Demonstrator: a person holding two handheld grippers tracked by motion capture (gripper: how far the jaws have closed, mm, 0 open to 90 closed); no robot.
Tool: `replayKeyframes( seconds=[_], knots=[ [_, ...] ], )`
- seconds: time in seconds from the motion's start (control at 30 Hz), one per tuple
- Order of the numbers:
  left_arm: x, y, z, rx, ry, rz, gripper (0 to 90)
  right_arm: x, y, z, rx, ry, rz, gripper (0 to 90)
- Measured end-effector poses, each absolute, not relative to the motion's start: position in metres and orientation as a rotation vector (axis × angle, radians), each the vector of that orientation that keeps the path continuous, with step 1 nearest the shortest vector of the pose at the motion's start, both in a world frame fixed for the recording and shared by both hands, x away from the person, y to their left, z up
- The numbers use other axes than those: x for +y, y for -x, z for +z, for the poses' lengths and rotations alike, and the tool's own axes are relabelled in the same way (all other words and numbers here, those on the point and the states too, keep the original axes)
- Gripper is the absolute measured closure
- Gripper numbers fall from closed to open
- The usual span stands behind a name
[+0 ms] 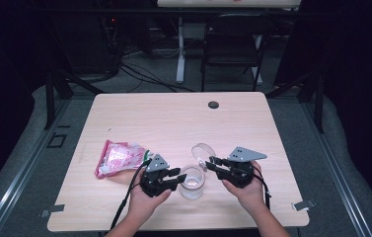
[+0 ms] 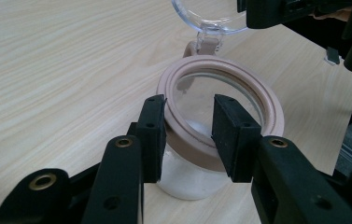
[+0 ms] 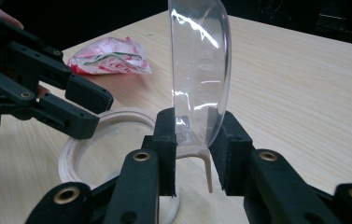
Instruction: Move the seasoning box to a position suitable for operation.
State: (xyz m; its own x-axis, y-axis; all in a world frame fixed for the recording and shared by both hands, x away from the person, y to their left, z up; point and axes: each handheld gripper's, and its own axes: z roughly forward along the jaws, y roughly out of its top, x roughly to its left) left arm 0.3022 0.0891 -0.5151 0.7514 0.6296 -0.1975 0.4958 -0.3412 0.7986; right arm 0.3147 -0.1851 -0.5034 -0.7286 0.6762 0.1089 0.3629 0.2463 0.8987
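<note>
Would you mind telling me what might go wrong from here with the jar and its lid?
1. The left tool pinches only the rim of the jar; the grip may slip and tip the jar.
2. The right tool holds the clear lid upright by its edge; pulling further could strain the hinge.
3. Both tools sit close together and might collide.

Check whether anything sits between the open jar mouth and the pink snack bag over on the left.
Only the left tool, which grips the near rim of the clear glass jar. The pink-and-white foil snack bag lies beyond it on bare tabletop. The right tool holds the clear hinged lid upright, away from the mouth.
</note>
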Motion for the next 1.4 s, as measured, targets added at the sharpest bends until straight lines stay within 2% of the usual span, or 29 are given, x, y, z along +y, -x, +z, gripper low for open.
replayKeyframes(
  seconds=[0.4, 0.6, 0.83, 1.2, 1.4],
  knots=[
    [0.086, -0.303, -0.517, 0.862, -1.981, 0.195, 64.8, -0.186, -0.328, -0.505, 2.192, -1.014, 1.513, 73.4],
    [0.088, -0.302, -0.516, 0.864, -1.975, 0.205, 61.8, -0.184, -0.323, -0.504, 2.190, -0.984, 1.474, 69.6],
    [0.107, -0.300, -0.509, 0.881, -1.950, 0.227, 57.5, -0.185, -0.314, -0.505, 2.187, -0.972, 1.450, 60.0],
    [0.141, -0.293, -0.507, 0.928, -1.986, 0.325, 55.2, -0.193, -0.302, -0.497, 2.179, -1.005, 1.453, 56.6],
    [0.162, -0.290, -0.509, 0.972, -1.929, 0.344, 52.2, -0.196, -0.294, -0.496, 2.191, -1.012, 1.442, 56.1]
  ],
)
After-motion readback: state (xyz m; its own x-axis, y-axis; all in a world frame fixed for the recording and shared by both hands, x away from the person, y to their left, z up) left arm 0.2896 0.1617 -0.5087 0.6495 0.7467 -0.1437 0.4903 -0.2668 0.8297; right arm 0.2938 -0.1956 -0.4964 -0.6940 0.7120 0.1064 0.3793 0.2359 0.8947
